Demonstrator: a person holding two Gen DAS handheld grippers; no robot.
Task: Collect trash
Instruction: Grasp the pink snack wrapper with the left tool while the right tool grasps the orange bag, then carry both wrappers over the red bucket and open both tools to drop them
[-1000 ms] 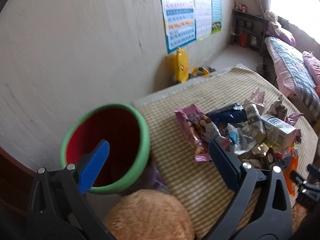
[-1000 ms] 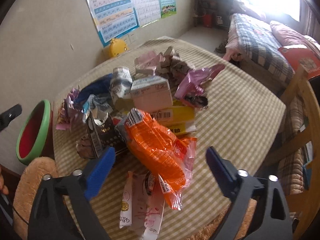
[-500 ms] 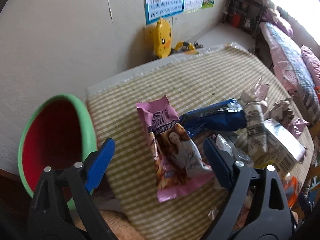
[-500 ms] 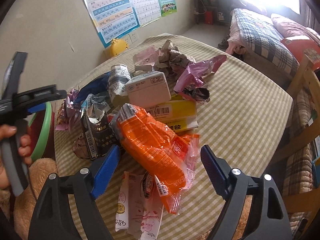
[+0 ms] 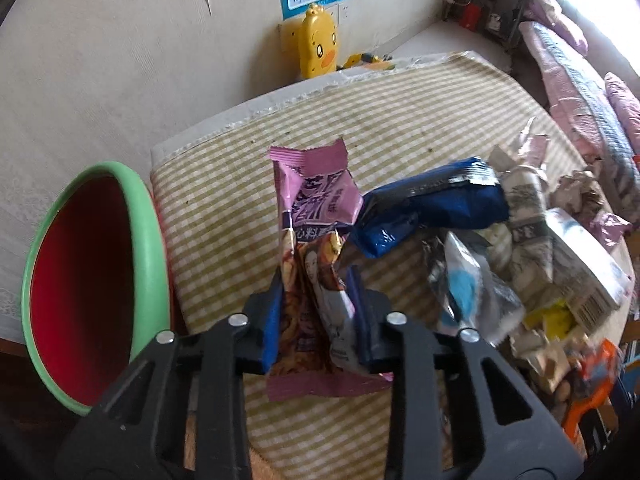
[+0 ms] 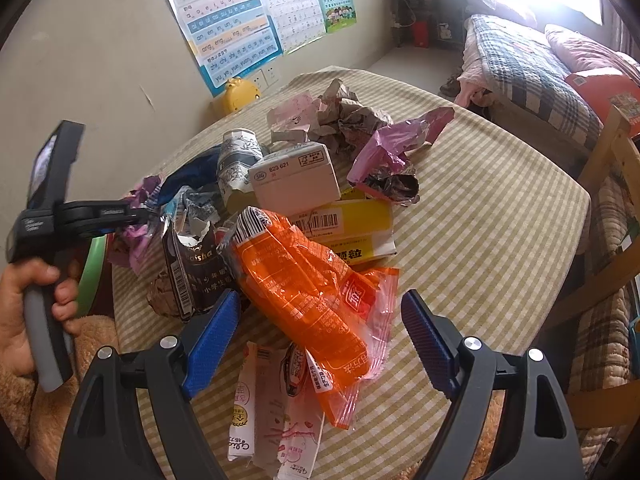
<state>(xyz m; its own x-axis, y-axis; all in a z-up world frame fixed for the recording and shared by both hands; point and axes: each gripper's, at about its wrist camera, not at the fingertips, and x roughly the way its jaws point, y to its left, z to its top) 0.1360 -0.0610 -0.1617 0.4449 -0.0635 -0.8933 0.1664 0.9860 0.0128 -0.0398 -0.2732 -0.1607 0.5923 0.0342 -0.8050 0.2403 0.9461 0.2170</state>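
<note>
A pink snack wrapper (image 5: 316, 200) lies on the checked tablecloth (image 5: 224, 200) at the left end of a trash pile. My left gripper (image 5: 316, 312) is closing on its near end, and the blue pads bunch the film between them. A green-rimmed bin with a red inside (image 5: 148, 240) stands just left of it, below the table edge. In the right wrist view my right gripper (image 6: 320, 328) straddles an orange plastic bag (image 6: 304, 280), its jaws closing slowly, pads clear of the bag. A hand (image 6: 24, 300) holds the left gripper (image 6: 136, 216) at the far left.
The pile holds a blue wrapper (image 5: 436, 204), a white carton (image 6: 296, 180), a yellow box (image 6: 352, 224), crumpled paper (image 6: 344, 116) and a purple foil wrapper (image 6: 400, 144). A wooden chair (image 6: 612, 200) and a bed (image 6: 520, 64) stand to the right.
My left gripper came down from over the bin to the pink wrapper and closed onto it. The right gripper stayed over the orange bag and narrowed slightly.
</note>
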